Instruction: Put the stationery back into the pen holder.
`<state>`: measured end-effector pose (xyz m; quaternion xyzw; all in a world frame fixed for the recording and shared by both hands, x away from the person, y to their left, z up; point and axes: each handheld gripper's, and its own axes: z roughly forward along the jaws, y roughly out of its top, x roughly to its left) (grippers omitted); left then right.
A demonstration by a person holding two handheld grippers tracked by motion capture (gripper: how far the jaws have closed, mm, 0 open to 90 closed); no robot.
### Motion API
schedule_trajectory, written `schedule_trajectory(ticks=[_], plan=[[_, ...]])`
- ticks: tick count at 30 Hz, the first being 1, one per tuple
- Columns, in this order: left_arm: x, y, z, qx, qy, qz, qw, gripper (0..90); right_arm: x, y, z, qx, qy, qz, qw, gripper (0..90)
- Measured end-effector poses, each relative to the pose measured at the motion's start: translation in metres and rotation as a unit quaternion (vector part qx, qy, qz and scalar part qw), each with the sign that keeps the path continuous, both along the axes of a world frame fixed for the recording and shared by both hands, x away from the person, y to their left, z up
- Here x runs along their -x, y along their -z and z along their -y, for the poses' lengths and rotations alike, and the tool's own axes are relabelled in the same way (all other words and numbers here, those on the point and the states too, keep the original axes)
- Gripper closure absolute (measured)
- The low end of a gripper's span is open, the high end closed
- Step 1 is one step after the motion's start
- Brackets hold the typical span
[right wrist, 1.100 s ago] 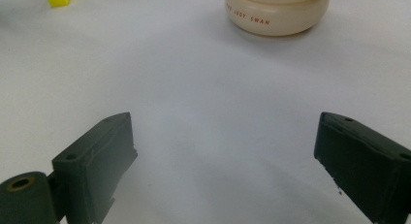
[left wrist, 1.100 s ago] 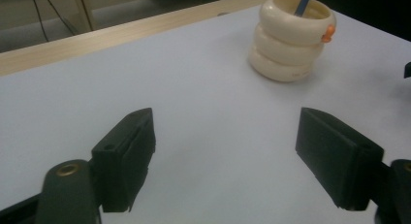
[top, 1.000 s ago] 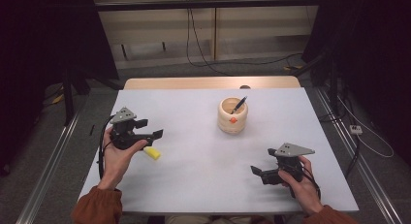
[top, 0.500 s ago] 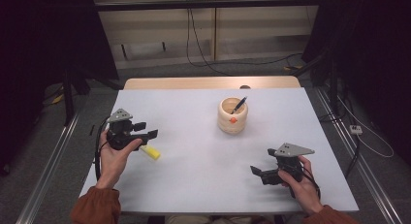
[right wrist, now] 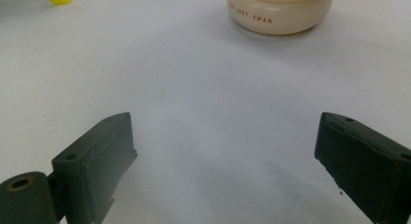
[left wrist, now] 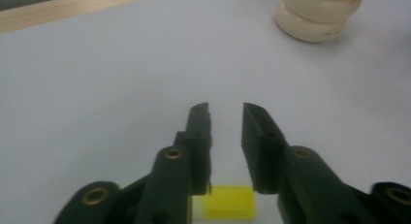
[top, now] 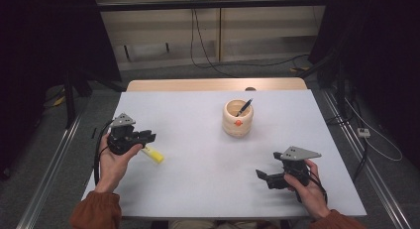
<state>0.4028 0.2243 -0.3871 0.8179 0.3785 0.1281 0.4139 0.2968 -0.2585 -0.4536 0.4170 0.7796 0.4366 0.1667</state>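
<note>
Counter (top: 198,135) is white, and the yellow marker (top: 153,155) lies flat on its left part, just beside the left gripper (top: 143,138). From the left gripper view, the marker (left wrist: 228,203) sits low between the two black jaws, near their base. The jaws stand a small gap apart and are released; they do not press the marker. The person's left hand (top: 113,159) holds this gripper from behind.

The right gripper (top: 265,177) rests on the right front part of the counter, well apart from the marker, with its jaws spread wide and nothing between them. The cream pen holder (top: 237,118) stands upright in the middle of the far side, with a dark pen (top: 244,107) leaning inside it.
</note>
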Motion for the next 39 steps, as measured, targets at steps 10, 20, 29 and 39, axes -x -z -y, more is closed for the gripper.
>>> schedule_trajectory(ticks=[10, 20, 29, 39], plan=[[0.009, 0.005, -0.007, -0.012, 0.006, -0.012, 0.9998, 90.0, -0.001, 0.0, 0.0, 0.001, 0.002, -0.001, 1.0, 7.0], [0.015, 0.028, -0.013, -0.034, 0.011, -0.043, 0.9984, 90.0, -0.001, 0.001, -0.001, 0.001, 0.001, -0.002, 1.0, 7.0], [0.018, 0.042, -0.011, -0.052, 0.015, -0.059, 0.9968, 90.0, -0.001, 0.001, -0.001, 0.001, 0.0, -0.003, 1.0, 7.0], [0.02, 0.051, -0.007, -0.074, 0.034, -0.077, 0.9937, 90.0, -0.001, 0.001, -0.001, 0.002, -0.001, -0.003, 1.0, 7.0]])
